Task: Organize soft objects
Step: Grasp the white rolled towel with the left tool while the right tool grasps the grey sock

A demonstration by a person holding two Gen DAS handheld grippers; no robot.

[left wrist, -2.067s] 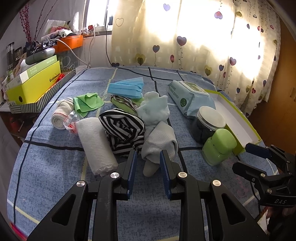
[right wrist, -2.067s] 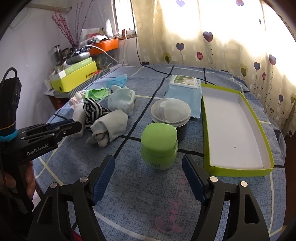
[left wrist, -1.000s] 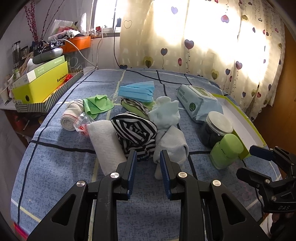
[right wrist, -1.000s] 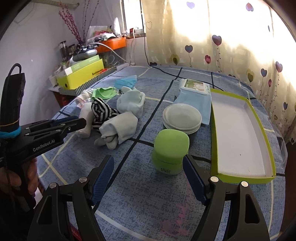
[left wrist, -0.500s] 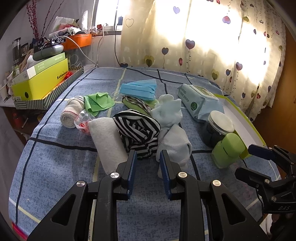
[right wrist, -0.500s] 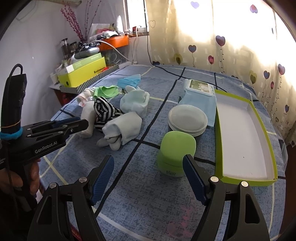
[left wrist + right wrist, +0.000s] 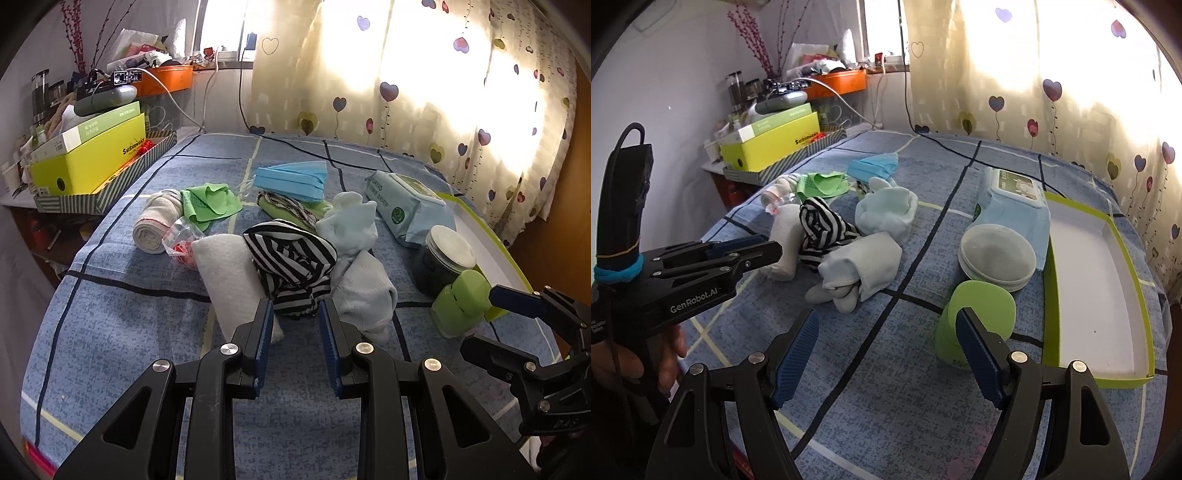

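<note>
Soft objects lie heaped mid-bed on the blue checked bedspread [image 7: 110,332]: a black-and-white striped cloth [image 7: 291,258] touches a pale blue rolled sock [image 7: 364,291] on one side and a white rolled towel [image 7: 229,273] on the other. The left gripper [image 7: 295,325] hovers just short of the striped cloth, jaws partly apart and empty. The right gripper [image 7: 886,347] stands wide open, holding nothing, near a green container [image 7: 979,325] beside the empty green-rimmed tray [image 7: 1137,280].
</note>
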